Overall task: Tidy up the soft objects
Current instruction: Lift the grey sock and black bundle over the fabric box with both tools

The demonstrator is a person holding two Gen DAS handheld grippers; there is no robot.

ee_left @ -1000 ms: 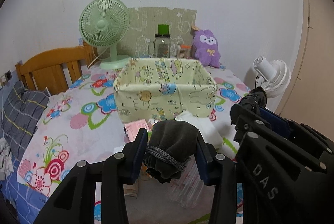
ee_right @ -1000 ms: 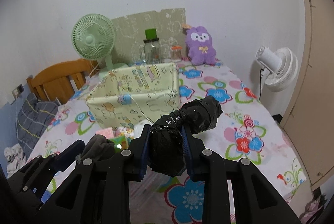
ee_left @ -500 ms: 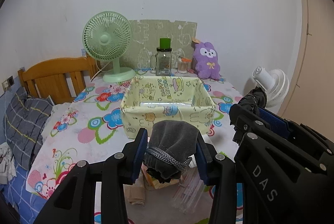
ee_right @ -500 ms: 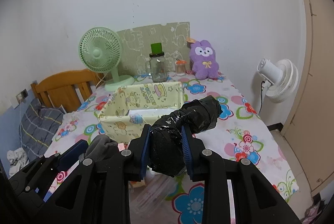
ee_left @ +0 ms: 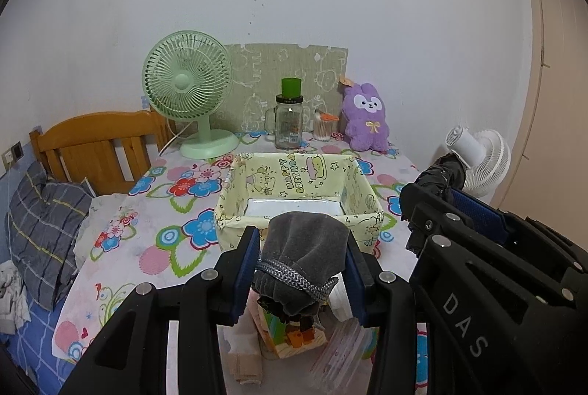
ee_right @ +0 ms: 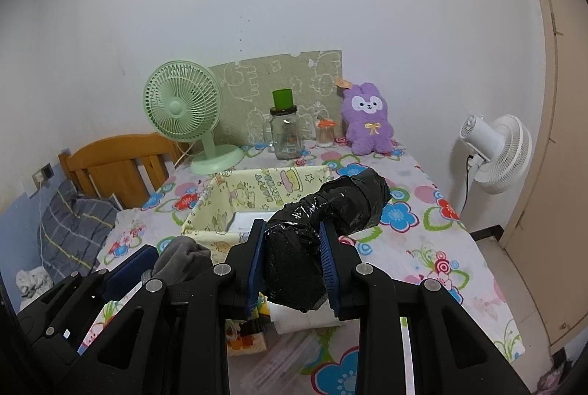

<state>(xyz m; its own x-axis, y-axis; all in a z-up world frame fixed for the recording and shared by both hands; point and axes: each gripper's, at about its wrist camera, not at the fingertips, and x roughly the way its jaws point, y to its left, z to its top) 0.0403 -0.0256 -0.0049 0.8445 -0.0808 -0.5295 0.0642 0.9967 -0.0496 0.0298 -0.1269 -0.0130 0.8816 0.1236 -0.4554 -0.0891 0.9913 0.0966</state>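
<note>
Soft things are in both of my tongs, lifted above the near end of the table (ee_right: 433, 237). My left tongs (ee_left: 299, 260) are closed on a grey velvet pouch (ee_left: 305, 248) with a braided drawstring, the blue pads pressing its sides. My right tongs (ee_right: 292, 253) are clamped tight on a black plastic bundle (ee_right: 330, 211), which sticks out past the pads and angles up to the right. In the left view the right tongs (ee_left: 474, 211) sit just to the right, with the bundle's tip (ee_left: 439, 172) showing beyond them.

Just beyond the pouch stands a pale yellow fabric box (ee_left: 297, 200) with cartoon prints, open at the top, with a white flat thing lying on its floor. Under my tongs, on the near edge of the flowered tablecloth, lie a small colourful carton (ee_left: 290, 340), a white folded cloth (ee_right: 305, 319), a beige cloth (ee_left: 246, 363) and a clear plastic bag (ee_left: 338, 351).

At the far end, by the wall, a green fan (ee_left: 189, 86) stands on the left, then a glass jar with a green cap (ee_left: 289, 123), a small jar of cotton swabs (ee_left: 323, 126) and a purple plush rabbit (ee_left: 367, 119) on the right. A white fan (ee_right: 496, 152) stands off the table to the right. To the left are a wooden headboard (ee_left: 95, 141) and a grey checked pillow (ee_left: 47, 222).
</note>
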